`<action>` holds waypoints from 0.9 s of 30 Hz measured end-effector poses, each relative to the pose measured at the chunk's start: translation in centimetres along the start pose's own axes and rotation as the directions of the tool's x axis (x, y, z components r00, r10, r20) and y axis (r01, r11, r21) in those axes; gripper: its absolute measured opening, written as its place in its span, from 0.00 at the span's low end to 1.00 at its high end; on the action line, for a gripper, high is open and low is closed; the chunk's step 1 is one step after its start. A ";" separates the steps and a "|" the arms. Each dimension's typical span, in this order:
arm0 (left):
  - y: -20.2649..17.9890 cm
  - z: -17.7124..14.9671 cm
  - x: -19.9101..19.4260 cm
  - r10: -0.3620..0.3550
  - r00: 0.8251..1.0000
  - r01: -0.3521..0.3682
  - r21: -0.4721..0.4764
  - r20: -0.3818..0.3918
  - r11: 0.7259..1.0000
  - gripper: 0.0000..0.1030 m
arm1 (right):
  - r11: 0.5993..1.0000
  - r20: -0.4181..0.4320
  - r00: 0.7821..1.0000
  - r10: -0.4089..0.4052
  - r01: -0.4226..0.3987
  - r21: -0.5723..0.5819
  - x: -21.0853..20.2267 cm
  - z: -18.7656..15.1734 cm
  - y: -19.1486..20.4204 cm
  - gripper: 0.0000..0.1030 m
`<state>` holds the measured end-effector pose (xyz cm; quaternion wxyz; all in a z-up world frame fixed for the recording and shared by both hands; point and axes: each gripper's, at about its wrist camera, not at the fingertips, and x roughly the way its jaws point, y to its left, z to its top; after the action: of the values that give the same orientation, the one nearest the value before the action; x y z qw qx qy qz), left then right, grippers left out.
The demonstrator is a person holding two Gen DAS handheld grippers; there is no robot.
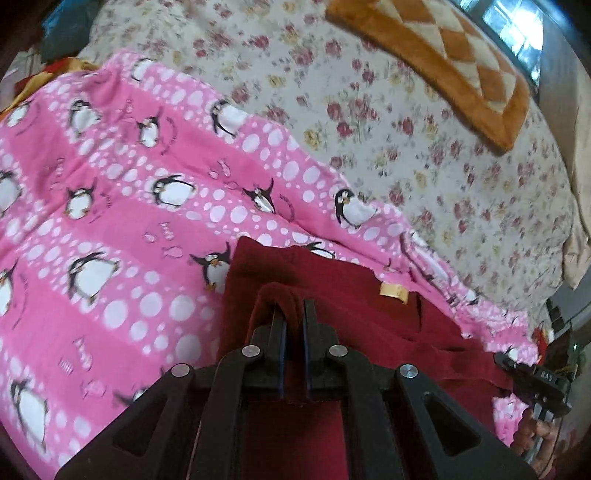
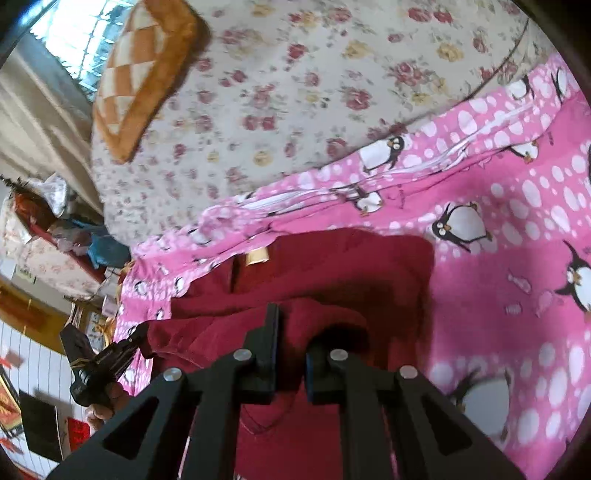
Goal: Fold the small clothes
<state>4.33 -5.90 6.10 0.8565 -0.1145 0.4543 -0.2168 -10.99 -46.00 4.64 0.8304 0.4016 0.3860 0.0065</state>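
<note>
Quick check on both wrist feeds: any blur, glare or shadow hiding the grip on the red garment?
Left wrist: floral bedsheet and orange cushion motion-smeared, window blown out; left gripper sharp, pinching the dark red garment. Right wrist: similar smear and window glare; red cloth drapes over one finger of the right gripper, shadow hiding the fingertip.

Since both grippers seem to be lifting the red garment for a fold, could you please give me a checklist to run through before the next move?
1. Left gripper has cloth between its fingers: ok, a fold of the red garment is pinched.
2. Right gripper holds the garment: ok, cloth sits between and over its fingers.
3. Far part of the garment, with the yellow label, lies flat: ok.
4. Pink penguin blanket not caught in either grip: cannot tell.
5. Both grips on matching corners: cannot tell, the edges are hidden.
</note>
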 end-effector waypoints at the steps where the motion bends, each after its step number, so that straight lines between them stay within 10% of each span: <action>1: 0.0 0.1 0.7 0.008 1.000 -0.008 0.006 -0.012 1.000 0.00 | 1.000 0.001 1.000 -0.006 0.006 0.003 0.4 0.1 -0.3 0.11; 8: 0.6 0.3 -0.1 -0.035 0.999 0.035 -0.013 -0.033 0.999 0.10 | 0.997 0.051 0.997 -0.051 0.054 -0.057 -2.4 -0.9 -0.1 0.45; 10: 0.5 0.1 -1.8 -0.015 1.000 0.015 -0.001 0.007 1.000 0.26 | 0.993 0.056 0.998 -0.042 0.048 -0.109 -3.8 -1.7 0.5 0.46; 15: 0.3 -0.8 -4.5 -0.001 0.995 0.002 -0.007 0.099 1.000 0.26 | 0.969 -0.034 0.997 -0.066 0.056 -0.241 -3.4 -4.2 2.7 0.46; 27: 3.4 -1.1 3.2 0.136 0.988 -0.140 -0.049 -0.075 0.989 0.31 | 0.955 0.016 0.964 -0.267 0.267 -0.126 6.4 2.9 0.9 0.48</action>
<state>5.92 -4.43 1.87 0.8492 -0.0982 0.4972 -0.1487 -4.33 -45.24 2.32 0.8474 0.2921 0.4359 -0.0808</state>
